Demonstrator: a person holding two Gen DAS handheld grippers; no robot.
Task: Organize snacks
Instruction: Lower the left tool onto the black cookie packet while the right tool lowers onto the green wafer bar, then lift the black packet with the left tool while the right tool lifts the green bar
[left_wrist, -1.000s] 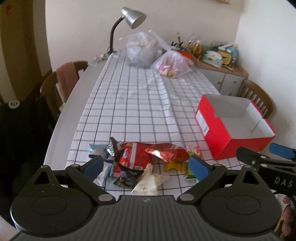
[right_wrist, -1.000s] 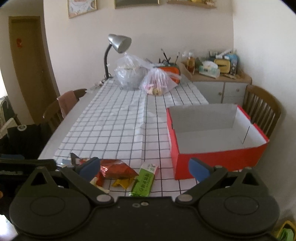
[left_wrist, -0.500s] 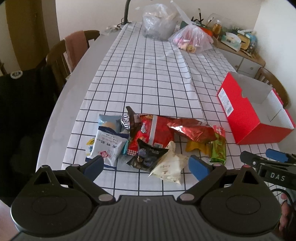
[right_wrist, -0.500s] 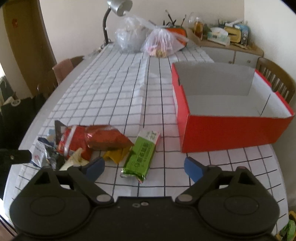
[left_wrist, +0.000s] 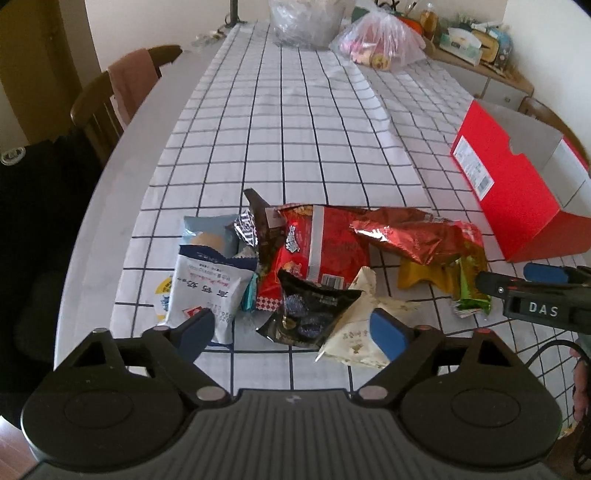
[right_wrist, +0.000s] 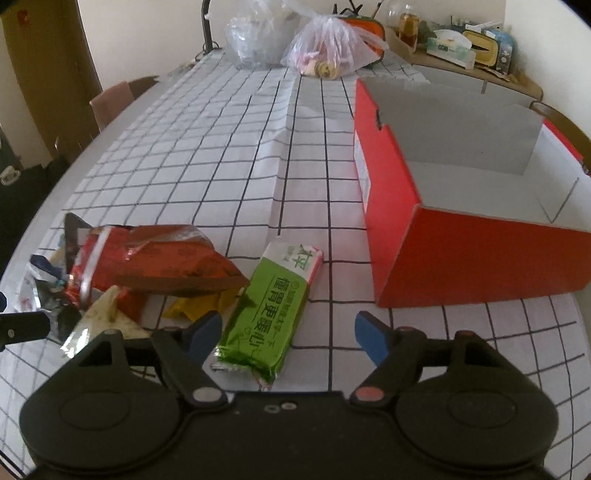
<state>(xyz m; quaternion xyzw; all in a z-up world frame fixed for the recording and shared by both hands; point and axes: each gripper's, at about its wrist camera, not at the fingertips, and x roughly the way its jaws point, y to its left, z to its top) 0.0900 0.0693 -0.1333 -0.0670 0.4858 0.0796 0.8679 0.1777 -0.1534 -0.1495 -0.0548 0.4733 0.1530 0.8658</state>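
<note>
A pile of snack packets lies at the table's near edge: a black packet (left_wrist: 314, 314), a cream packet (left_wrist: 360, 332), a red bag (left_wrist: 321, 247), a foil bag (left_wrist: 413, 232) and a white-blue packet (left_wrist: 201, 291). My left gripper (left_wrist: 291, 332) is open just over the black and cream packets. A green packet (right_wrist: 273, 310) lies apart at the pile's right. My right gripper (right_wrist: 288, 334) is open, its jaws on either side of the green packet's near end. An open red box (right_wrist: 461, 254) stands empty to the right.
Two plastic bags (left_wrist: 376, 44) and a lamp base stand at the table's far end. Wooden chairs (left_wrist: 110, 99) stand on the left and behind the box. A cluttered cabinet (right_wrist: 461, 48) is at the back right. The checked cloth (left_wrist: 295, 129) covers the table.
Both grippers have moved down and forward toward the snacks. The left one now hangs over the pile, the right one over the green packet. Both stay open.
</note>
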